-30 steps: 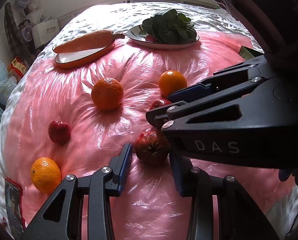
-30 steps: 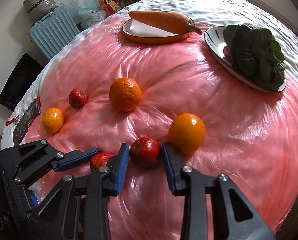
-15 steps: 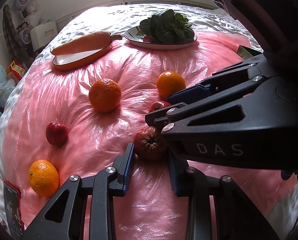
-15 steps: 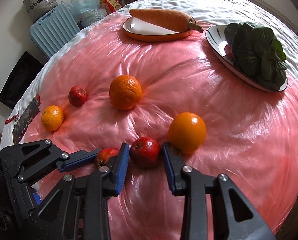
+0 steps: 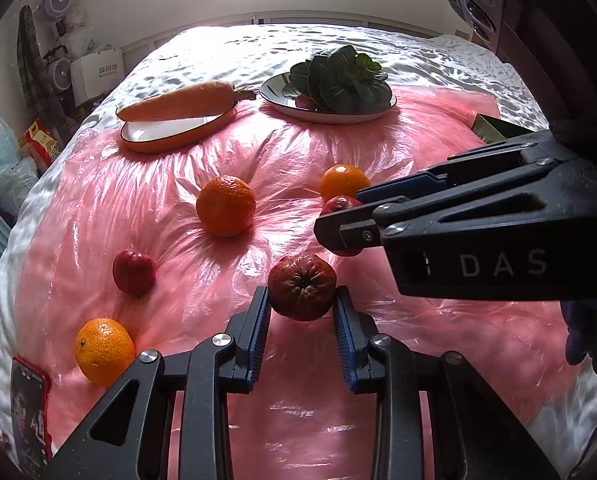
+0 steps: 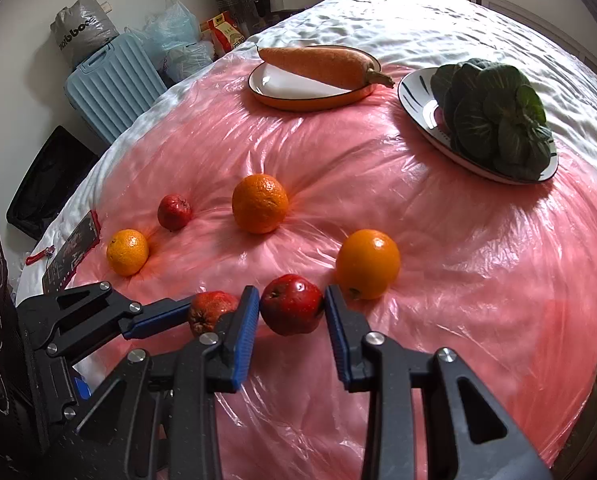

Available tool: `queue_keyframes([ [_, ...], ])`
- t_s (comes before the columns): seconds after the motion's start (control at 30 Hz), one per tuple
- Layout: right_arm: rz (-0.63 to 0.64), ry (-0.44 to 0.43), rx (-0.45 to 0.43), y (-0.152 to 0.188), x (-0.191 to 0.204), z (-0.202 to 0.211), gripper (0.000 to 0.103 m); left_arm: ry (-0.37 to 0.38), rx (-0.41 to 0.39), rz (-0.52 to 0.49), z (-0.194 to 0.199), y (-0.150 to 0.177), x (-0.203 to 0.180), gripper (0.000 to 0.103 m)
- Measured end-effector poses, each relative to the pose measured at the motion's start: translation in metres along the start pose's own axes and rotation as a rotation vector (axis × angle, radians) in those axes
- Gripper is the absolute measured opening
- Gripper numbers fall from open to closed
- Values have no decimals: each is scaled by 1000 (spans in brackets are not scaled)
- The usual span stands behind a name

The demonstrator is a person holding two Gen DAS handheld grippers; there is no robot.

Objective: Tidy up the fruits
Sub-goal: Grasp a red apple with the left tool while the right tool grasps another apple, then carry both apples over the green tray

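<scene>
My left gripper point(image 5: 301, 308) is shut on a dark red wrinkled fruit point(image 5: 301, 286), which also shows in the right wrist view point(image 6: 210, 312). My right gripper point(image 6: 292, 312) is shut on a shiny red apple point(image 6: 292, 309); the apple is partly hidden behind that gripper in the left wrist view point(image 5: 340, 205). Loose on the pink plastic sheet point(image 6: 458, 240) lie three oranges point(image 6: 260, 208) point(image 6: 367, 263) point(image 6: 127, 252) and a small red fruit point(image 6: 174, 212).
An orange-rimmed plate point(image 6: 298, 98) holds a carrot point(image 6: 318, 65). A white plate point(image 6: 422, 120) holds leafy greens point(image 6: 494, 116). A phone point(image 6: 72, 252) lies at the left bed edge. A blue suitcase point(image 6: 110, 84) and bags stand beyond the bed.
Both grippers have closed onto their fruits. The left view has risen and tilted, with the dark red fruit now held between its pads.
</scene>
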State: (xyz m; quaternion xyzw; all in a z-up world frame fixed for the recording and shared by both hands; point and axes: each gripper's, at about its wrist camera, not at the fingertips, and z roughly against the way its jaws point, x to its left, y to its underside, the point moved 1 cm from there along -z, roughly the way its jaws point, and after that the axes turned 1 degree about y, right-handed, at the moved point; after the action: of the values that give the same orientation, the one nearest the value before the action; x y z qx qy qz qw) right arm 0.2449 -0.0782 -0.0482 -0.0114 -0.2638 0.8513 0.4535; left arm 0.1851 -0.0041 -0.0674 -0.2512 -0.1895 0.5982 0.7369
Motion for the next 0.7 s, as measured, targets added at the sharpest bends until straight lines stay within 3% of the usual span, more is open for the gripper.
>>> queue_keyframes([
  [0.43,-56,36,-10,30,-5,37,28,5,-15,-37,27,2,-7,27],
  [0.7,-120,71,16,70,-19,74,28,61,2,-100,43,8,-35,27],
])
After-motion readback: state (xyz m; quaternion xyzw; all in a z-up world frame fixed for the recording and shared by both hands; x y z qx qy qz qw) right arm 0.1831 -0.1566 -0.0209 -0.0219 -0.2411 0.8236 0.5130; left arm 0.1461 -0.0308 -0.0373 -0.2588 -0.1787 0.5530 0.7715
